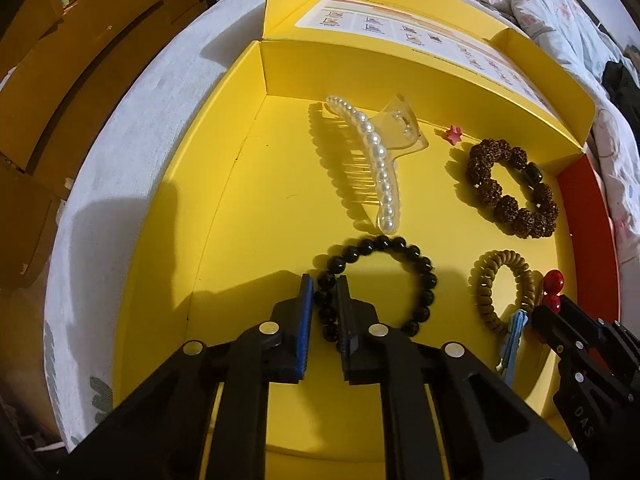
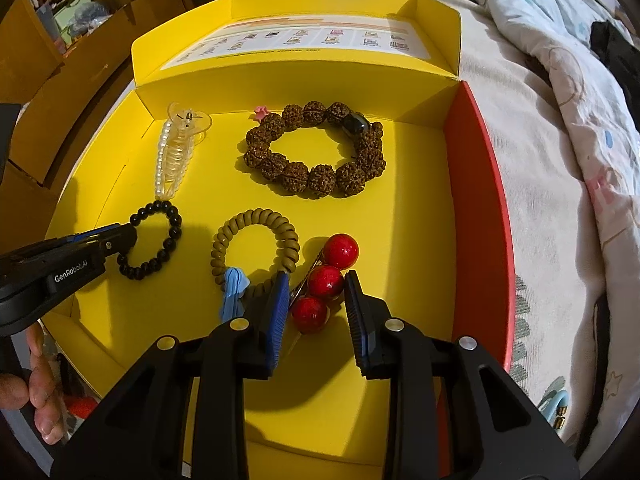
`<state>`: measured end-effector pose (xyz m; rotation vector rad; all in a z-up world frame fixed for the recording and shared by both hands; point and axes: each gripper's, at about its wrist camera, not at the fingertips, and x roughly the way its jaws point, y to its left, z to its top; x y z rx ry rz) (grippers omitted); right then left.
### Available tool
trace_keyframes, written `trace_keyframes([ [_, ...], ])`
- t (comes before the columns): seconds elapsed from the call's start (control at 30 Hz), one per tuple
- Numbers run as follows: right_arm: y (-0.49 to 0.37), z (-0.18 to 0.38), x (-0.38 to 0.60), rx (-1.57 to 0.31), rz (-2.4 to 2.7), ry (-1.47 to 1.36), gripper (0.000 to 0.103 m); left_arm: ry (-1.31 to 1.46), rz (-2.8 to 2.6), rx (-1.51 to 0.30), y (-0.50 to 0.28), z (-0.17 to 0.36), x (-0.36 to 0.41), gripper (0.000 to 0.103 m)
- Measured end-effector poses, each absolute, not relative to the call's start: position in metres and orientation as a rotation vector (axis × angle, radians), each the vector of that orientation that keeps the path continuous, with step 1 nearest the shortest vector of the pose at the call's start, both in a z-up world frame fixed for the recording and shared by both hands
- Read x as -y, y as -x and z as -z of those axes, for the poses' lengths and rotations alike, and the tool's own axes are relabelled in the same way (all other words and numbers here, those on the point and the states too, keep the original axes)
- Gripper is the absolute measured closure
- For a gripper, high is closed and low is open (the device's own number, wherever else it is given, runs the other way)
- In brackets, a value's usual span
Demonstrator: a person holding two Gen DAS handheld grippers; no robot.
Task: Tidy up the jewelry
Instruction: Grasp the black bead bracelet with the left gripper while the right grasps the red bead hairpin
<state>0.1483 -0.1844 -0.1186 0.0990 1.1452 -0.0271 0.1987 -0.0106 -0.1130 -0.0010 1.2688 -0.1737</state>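
Observation:
A yellow box holds the jewelry. My left gripper is shut on the black bead bracelet, its beads pinched between the fingers; it also shows in the right wrist view. My right gripper is open around the red ball hair clip, one finger on each side, and the clip lies on the box floor. A pearl claw clip, a brown seed bracelet, an olive coil hair tie and a blue clip lie in the box.
A small pink star lies near the back wall. The box lid stands open behind. The box rests on a bed with a floral quilt. Wooden furniture is at the left.

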Motion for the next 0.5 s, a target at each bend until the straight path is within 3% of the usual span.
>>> trace_keyframes([
  [0.5,-0.137,0.086,0.199,-1.083,-0.01,-0.173,0.074,0.105,0.226,-1.236,-0.193,0.09,-0.009,0.094],
])
